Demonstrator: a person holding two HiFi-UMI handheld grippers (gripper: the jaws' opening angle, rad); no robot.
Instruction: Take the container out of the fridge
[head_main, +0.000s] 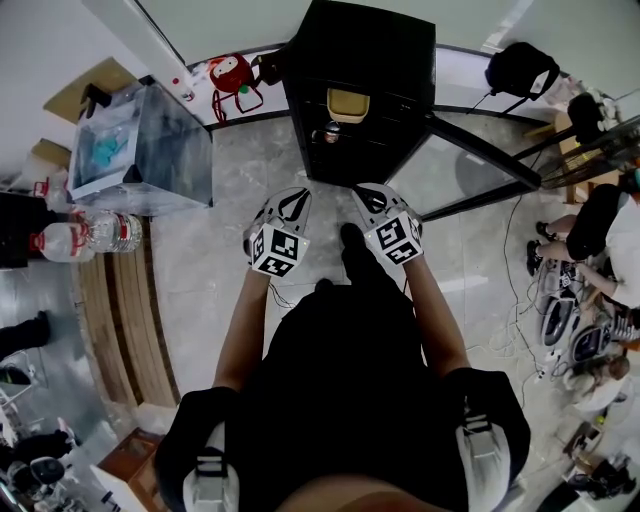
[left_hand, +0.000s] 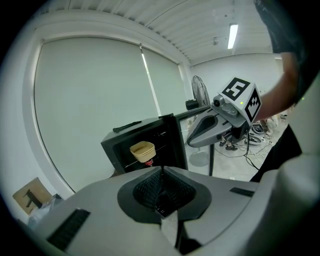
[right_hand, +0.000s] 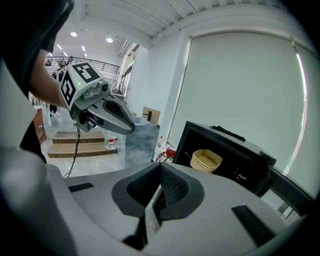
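Note:
A black mini fridge (head_main: 360, 90) stands on the floor ahead with its glass door (head_main: 470, 170) swung open to the right. A pale yellow container (head_main: 347, 103) sits on its upper shelf, also seen in the left gripper view (left_hand: 142, 151) and the right gripper view (right_hand: 206, 160). My left gripper (head_main: 296, 195) and right gripper (head_main: 368, 192) hover side by side, well short of the fridge opening. Both are shut with nothing between the jaws. The left gripper's (left_hand: 161, 172) pads meet in a line, and so do the right gripper's (right_hand: 161, 167).
A clear-walled box (head_main: 145, 150) stands at the left, with a water bottle (head_main: 90, 235) and wooden steps (head_main: 120, 320) beside it. A red object (head_main: 232, 72) lies left of the fridge. People (head_main: 600, 240) and cables (head_main: 520, 290) occupy the right side.

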